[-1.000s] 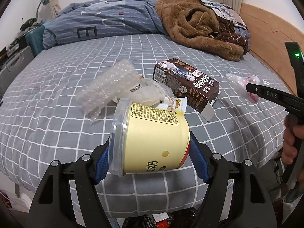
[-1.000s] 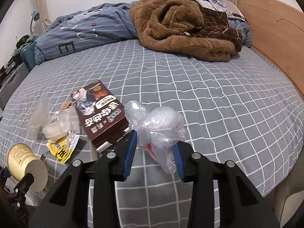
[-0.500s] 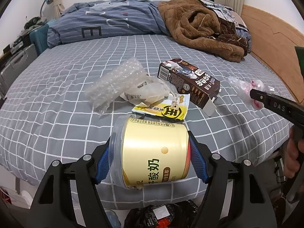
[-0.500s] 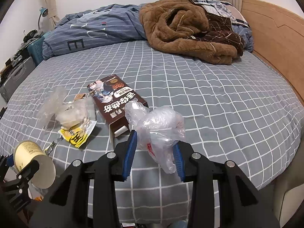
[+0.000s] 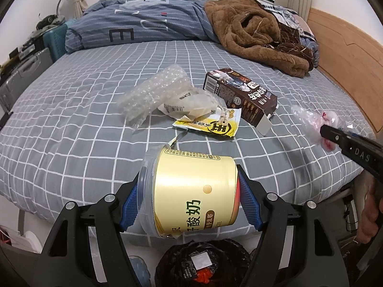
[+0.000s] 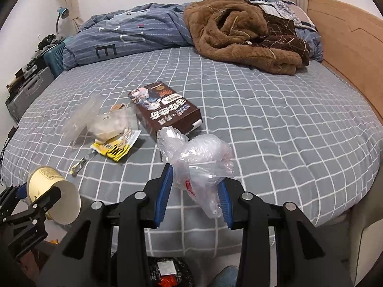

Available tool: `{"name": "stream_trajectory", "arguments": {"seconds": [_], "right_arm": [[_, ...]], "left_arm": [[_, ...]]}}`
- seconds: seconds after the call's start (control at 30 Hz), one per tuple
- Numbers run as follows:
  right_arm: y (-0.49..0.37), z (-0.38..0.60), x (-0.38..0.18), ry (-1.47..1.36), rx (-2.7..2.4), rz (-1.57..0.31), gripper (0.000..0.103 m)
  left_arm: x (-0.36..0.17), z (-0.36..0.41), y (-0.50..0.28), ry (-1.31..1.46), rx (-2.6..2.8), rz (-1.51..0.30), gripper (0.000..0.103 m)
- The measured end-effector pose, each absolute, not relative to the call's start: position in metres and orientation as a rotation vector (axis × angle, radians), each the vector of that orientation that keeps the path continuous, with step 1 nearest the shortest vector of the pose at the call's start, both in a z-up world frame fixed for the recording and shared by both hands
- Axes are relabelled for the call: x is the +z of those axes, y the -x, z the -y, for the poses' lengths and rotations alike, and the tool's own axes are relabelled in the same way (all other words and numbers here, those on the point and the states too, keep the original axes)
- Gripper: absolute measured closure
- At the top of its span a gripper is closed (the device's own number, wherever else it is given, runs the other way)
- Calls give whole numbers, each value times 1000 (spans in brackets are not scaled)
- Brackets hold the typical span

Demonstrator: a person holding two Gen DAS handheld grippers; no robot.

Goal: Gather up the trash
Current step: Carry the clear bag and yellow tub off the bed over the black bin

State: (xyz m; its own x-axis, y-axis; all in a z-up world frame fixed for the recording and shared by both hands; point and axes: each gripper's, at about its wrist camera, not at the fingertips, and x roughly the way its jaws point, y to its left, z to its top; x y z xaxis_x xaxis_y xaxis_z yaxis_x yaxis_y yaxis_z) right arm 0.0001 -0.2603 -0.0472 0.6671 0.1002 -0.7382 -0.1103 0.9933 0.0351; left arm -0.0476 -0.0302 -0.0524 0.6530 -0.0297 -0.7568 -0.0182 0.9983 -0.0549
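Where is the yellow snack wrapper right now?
The yellow snack wrapper lies flat on the grey checked bedsheet, mid-bed in the left wrist view, between the brown carton and the clear bubble wrap.

The left gripper [image 5: 189, 203] is clamped on a yogurt tub [image 5: 191, 191], the right gripper [image 6: 195, 198], at its 3 o'clock, on a plastic bag [image 6: 201, 162].

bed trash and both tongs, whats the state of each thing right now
left tongs: shut on yogurt tub
yogurt tub: held sideways
right tongs: shut on plastic bag
plastic bag: crumpled, held
brown carton: lying flat, end flap open
yellow wrapper: lying flat
bubble wrap: crumpled
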Motion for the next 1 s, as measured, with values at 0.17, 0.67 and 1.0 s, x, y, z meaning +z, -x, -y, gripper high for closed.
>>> {"name": "stream_trajectory", "arguments": {"seconds": [0.17, 0.67, 1.0], "right_arm": [[13, 257, -52, 8, 132, -847, 67], [62, 241, -68, 29, 173, -900, 67], [95, 228, -80, 52, 208, -936, 67]], "left_arm": [[-52, 27, 59, 71, -6, -861, 34], [-57, 16, 100, 102, 7, -877, 34], [-70, 12, 128, 103, 16, -909, 34]]}}
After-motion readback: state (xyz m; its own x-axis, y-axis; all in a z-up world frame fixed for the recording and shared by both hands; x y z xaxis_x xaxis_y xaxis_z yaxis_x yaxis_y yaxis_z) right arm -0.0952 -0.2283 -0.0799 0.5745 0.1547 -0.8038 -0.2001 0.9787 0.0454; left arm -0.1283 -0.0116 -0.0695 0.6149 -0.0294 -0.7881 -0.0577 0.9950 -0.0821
